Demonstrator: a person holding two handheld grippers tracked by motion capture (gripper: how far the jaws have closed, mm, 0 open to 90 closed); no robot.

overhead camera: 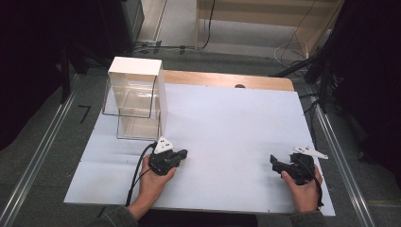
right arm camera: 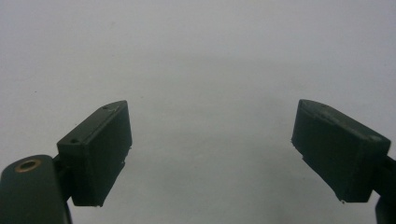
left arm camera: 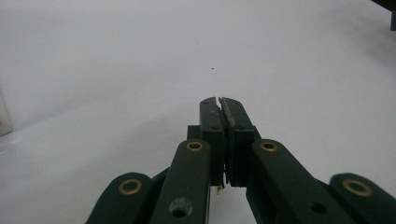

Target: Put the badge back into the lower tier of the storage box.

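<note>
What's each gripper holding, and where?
Nothing. Left gripper is shut on nothing; right gripper is open, with bare table between its jaws.

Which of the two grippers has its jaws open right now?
The right gripper: its jaws stand wide apart over the white table. The left gripper, nearer the clear box, has its jaws pressed together.

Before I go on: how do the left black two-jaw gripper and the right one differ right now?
The left black two-jaw gripper has its jaws pressed together with nothing between them; the right black two-jaw gripper has its jaws spread wide, also empty. The left sits near the clear plastic drawer unit with a white top; the right sits by the table's far side. Both rest low over the white tabletop, each held in a hand.
</note>
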